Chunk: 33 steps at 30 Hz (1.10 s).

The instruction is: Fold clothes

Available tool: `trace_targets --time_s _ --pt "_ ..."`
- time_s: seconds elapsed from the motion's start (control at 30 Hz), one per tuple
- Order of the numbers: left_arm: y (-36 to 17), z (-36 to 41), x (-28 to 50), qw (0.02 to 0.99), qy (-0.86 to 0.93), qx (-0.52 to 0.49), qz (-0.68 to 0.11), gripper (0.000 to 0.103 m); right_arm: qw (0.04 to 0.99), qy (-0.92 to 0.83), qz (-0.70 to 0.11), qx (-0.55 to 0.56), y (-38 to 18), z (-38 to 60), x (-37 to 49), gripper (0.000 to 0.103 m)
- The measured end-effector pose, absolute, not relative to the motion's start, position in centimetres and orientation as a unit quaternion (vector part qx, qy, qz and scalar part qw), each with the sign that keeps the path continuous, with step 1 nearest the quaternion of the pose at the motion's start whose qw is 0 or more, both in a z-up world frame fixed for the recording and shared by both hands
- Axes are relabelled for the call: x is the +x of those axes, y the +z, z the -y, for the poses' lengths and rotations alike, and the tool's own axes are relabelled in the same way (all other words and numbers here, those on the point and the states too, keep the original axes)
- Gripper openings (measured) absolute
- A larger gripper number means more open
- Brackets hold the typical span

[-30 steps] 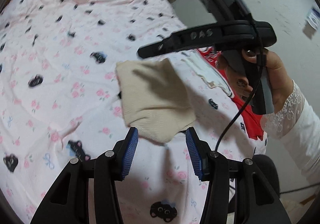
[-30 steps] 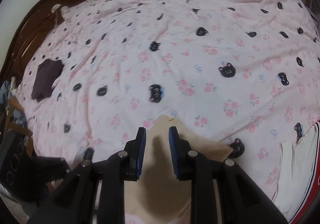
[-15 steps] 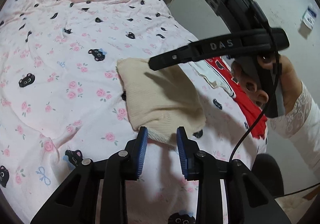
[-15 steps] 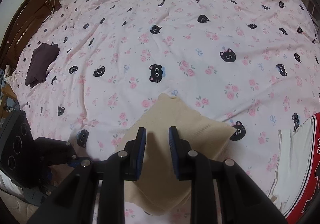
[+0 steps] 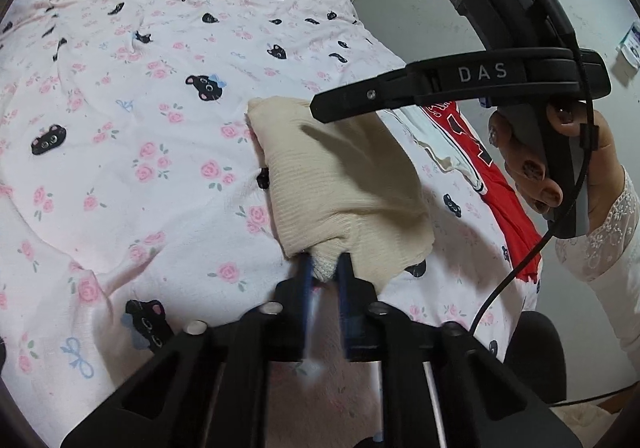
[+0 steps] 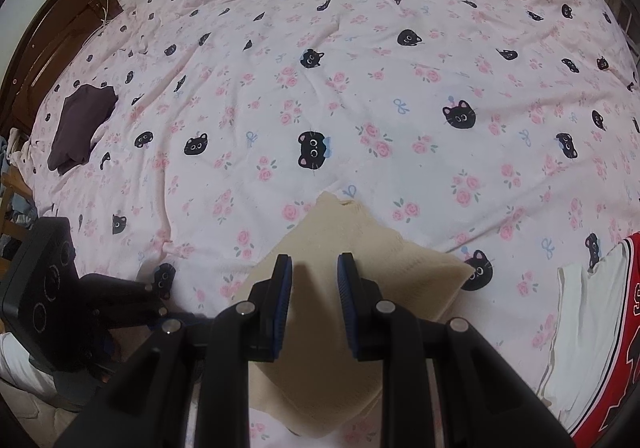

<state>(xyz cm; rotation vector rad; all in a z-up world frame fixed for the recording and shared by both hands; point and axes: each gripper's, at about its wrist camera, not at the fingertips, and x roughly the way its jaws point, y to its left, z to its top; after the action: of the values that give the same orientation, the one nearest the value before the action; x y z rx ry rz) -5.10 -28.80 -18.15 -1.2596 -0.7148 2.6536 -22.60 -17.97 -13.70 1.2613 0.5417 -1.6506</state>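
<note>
My left jaws' blue pads point(image 5: 306, 288) are blurred; the beige ribbed knit garment point(image 5: 340, 176) hides their tips and the corner between them.

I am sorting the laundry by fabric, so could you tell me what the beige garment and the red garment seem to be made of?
Beige garment: seemingly a soft ribbed knit, matte; fine parallel ribs show across it. Red garment: probably a smooth synthetic jersey with white trim; its surface looks flat, but the weave is too small to tell.

Left tongs point(image 5: 325, 268) closing on beige garment's point(image 5: 340, 184) edge, pink bedsheet point(image 5: 120, 152) beneath
</note>
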Motion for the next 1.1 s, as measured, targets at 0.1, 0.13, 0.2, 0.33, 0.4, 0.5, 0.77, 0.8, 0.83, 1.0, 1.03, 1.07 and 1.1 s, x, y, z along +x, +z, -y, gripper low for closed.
trace_targets --time_s 0.1,0.13,0.2,0.33,0.4,0.5,0.77,0.8,0.83,1.0,1.03,1.07,1.1 --pt "-18.2 28.8 -5.1 0.059 0.875 -0.417 0.241 0.007 0.474 -0.678 -0.227 0.513 -13.6 18.3 -22.7 0.025" --pt "-18.2 28.8 -5.1 0.058 0.874 -0.417 0.241 0.007 0.474 -0.678 -0.231 0.511 -13.5 18.5 -22.8 0.025" --pt "-18.2 28.8 -5.1 0.056 0.874 -0.417 0.241 0.007 0.473 -0.679 -0.241 0.507 -13.3 19.0 -22.8 0.025" --pt "-18.1 28.6 -5.0 0.054 0.875 -0.417 0.239 0.007 0.472 -0.673 -0.289 0.490 -13.3 21.2 -22.6 0.025" --pt "-18.1 28.5 -4.9 0.052 0.876 -0.416 0.239 0.007 0.475 -0.661 -0.321 0.485 -13.7 22.7 -22.3 0.025" --pt "-18.0 28.5 -4.9 0.051 0.876 -0.415 0.240 0.007 0.469 -0.644 -0.378 0.471 -14.9 24.8 -21.8 0.025" --pt "-18.0 28.4 -4.8 0.052 0.876 -0.415 0.240 0.007 0.443 -0.614 -0.439 0.483 -17.5 26.4 -21.9 0.005" --pt "-18.0 28.4 -4.8 0.052 0.876 -0.414 0.241 0.007 0.442 -0.618 -0.435 0.483 -17.3 26.3 -22.0 0.004" --pt "-18.0 28.5 -4.7 0.053 0.876 -0.414 0.241 0.007 0.442 -0.622 -0.430 0.482 -17.1 26.3 -22.1 0.004" --pt "-17.8 28.1 -4.7 0.055 0.878 -0.413 0.237 0.007 0.436 -0.640 -0.410 0.481 -16.6 25.6 -23.0 0.004" --pt "-17.7 28.1 -4.6 0.055 0.878 -0.412 0.237 0.007 0.433 -0.644 -0.409 0.480 -16.5 25.5 -23.2 0.003" --pt "-17.7 28.0 -4.6 0.057 0.878 -0.413 0.236 0.006 0.429 -0.649 -0.406 0.479 -16.5 25.3 -23.4 0.003" --pt "-17.7 27.9 -4.6 0.059 0.878 -0.413 0.235 0.005 0.428 -0.653 -0.403 0.479 -16.5 25.2 -23.6 0.003"
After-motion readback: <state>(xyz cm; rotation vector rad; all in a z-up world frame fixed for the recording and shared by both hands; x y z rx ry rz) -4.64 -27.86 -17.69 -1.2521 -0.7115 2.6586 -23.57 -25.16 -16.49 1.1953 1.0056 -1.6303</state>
